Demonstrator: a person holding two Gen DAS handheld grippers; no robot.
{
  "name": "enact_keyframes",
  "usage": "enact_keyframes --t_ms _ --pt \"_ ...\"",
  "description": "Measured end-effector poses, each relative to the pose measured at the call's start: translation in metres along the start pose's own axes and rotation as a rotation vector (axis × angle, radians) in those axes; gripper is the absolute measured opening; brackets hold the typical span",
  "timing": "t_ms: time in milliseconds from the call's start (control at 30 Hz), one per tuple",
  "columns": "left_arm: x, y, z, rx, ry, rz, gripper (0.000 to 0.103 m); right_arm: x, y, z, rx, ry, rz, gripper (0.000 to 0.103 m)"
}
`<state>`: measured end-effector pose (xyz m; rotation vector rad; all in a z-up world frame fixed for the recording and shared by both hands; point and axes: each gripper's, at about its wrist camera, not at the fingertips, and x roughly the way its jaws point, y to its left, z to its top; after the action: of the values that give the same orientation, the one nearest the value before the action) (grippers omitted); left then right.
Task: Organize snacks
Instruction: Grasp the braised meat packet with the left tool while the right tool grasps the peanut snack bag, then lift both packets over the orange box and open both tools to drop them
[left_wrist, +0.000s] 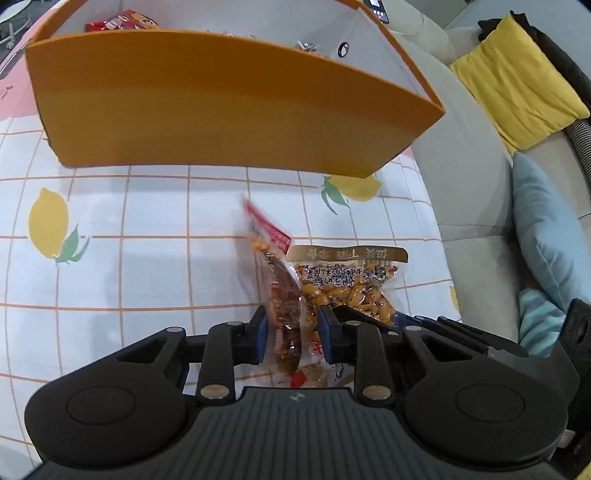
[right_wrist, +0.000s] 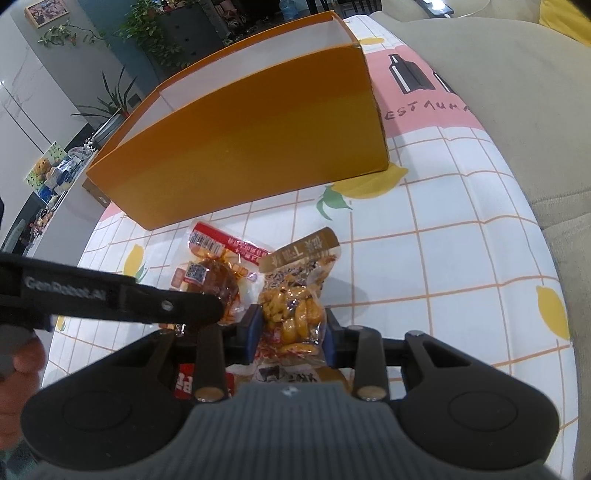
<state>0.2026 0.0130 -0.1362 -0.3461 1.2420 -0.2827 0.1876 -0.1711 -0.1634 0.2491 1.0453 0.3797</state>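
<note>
My left gripper (left_wrist: 291, 325) is shut on a red-topped snack packet (left_wrist: 280, 295) with dark brown pieces, held edge-on just above the tablecloth. Beside it, my right gripper (right_wrist: 291, 334) is shut on a gold-topped packet of yellow nuts (right_wrist: 295, 314), also seen as the gold-topped packet (left_wrist: 347, 284) in the left wrist view. The red-topped packet (right_wrist: 218, 266) lies left of it, with a left gripper finger (right_wrist: 199, 306) pressed on it. An open orange box (left_wrist: 221, 110) stands just beyond both packets and holds a red snack bag (left_wrist: 122, 20) at its far side.
The table wears a white grid cloth with lemons (left_wrist: 110, 240). A grey sofa (right_wrist: 517, 110) curves round its right side with a yellow cushion (left_wrist: 517, 85) and a blue one (left_wrist: 546, 229). A person's hand (right_wrist: 18, 369) holds the left gripper. More packets lie under my right gripper.
</note>
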Motion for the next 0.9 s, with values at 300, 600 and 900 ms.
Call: enact_keyframes --t_ms 300,600,900 --pt "0.008 0.001 -0.005 0.001 0.007 0.081 0.03 -0.002 0.009 -0.006 -0.085 -0.04 -0.048 0.039" --pt "0.004 -0.005 -0.003 0.004 -0.004 0.067 0.018 -0.003 0.003 -0.002 -0.038 -0.021 -0.02 0.033" --pt "-0.032 -0.014 -0.011 0.005 -0.077 0.036 0.017 -0.034 0.018 -0.003 -0.068 -0.075 -0.021 0.028"
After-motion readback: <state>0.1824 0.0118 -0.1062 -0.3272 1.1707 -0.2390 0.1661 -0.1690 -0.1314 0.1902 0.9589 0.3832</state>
